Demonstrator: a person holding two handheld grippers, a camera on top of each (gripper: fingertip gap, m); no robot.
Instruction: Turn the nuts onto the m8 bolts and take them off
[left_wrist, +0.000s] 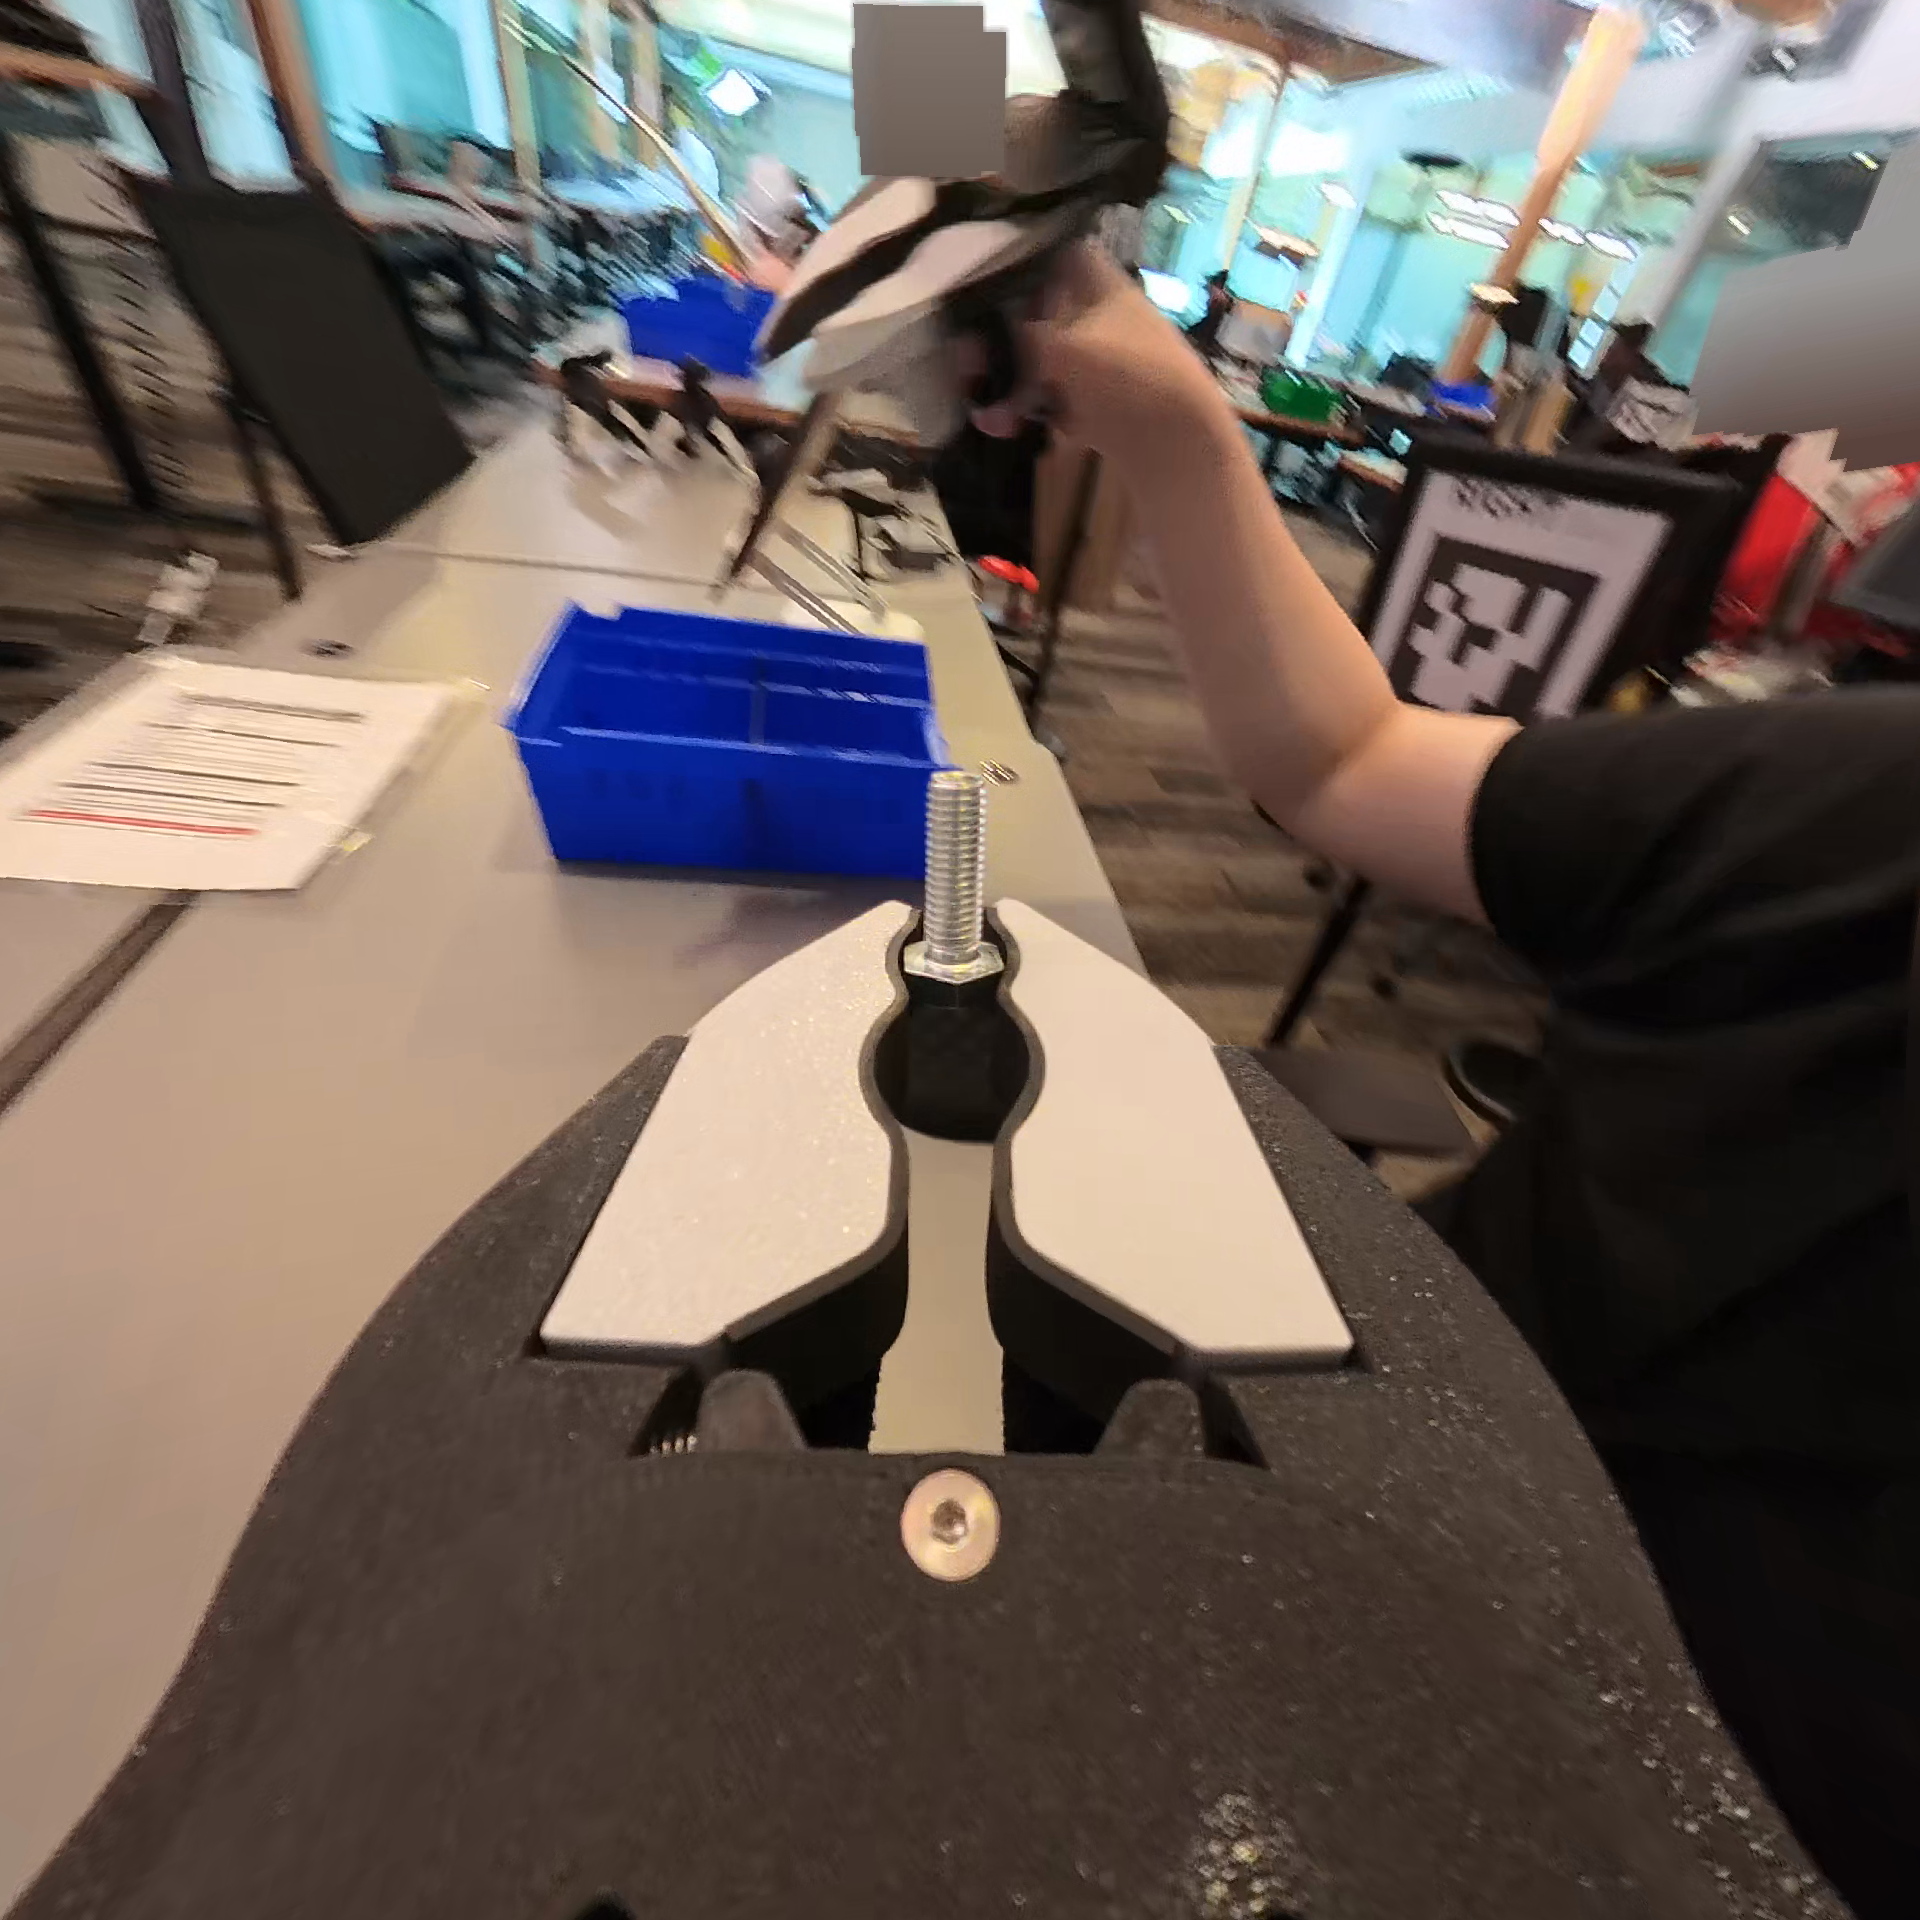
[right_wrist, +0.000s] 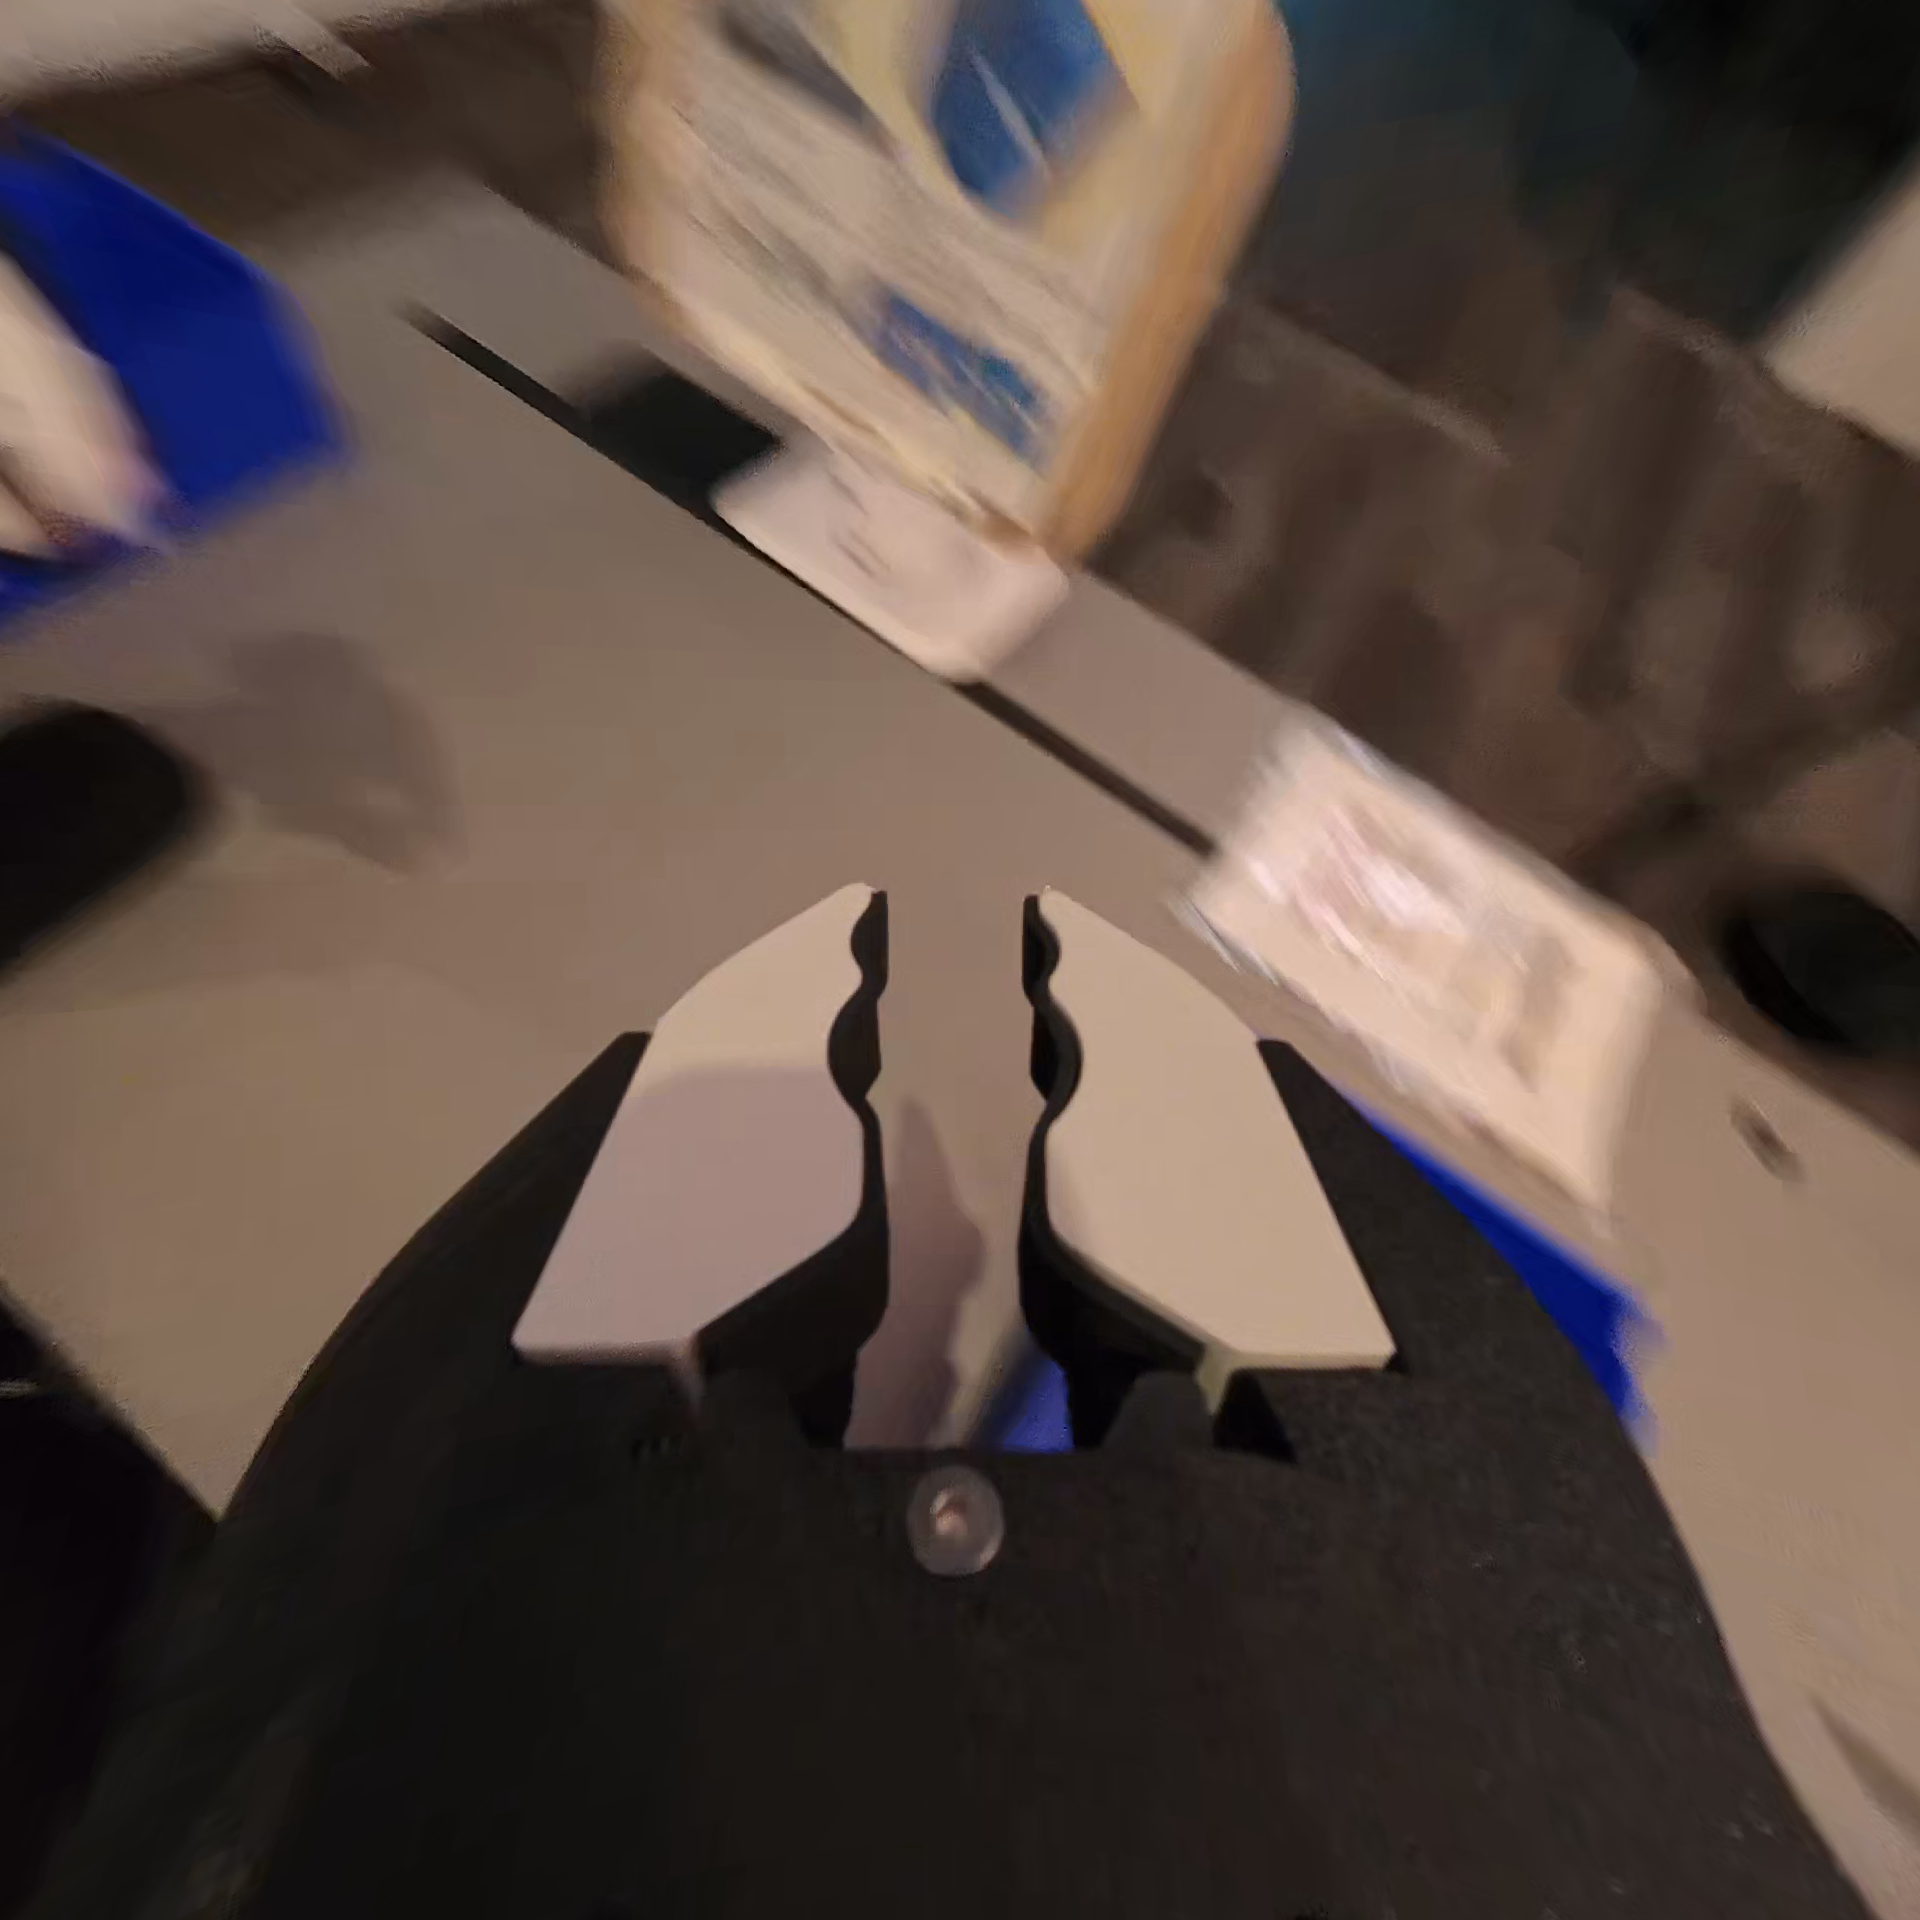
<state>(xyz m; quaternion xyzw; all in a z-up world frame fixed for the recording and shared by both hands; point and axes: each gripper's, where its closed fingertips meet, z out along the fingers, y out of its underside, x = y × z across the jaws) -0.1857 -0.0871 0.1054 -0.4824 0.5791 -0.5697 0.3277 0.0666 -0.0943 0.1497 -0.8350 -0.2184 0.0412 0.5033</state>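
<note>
No legible txt: printed sheet (left_wrist: 208, 774) & marker board (left_wrist: 1496, 613) too blurred.

Bolt (left_wrist: 956, 862) showing bright silver, nut (left_wrist: 952, 962) matching. Left gripper (left_wrist: 952, 935) wearing pale grey fingers on speckled black body. Bin (left_wrist: 727, 748) showing saturated blue. Table (left_wrist: 364, 1039) showing flat grey. Paper (left_wrist: 197, 769) showing white with black lines (one red stripe). Marker board (left_wrist: 1496, 623) showing black-and-white blocks.

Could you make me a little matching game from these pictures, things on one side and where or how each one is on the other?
Things:
1. bolt
2. blue bin
3. printed sheet
4. right gripper

States:
A. flat on the table, far left
B. open, nothing between its fingers
C. upright, clamped in the left gripper
D. on the table behind the bolt

Pairs: 1-C, 2-D, 3-A, 4-B
</note>
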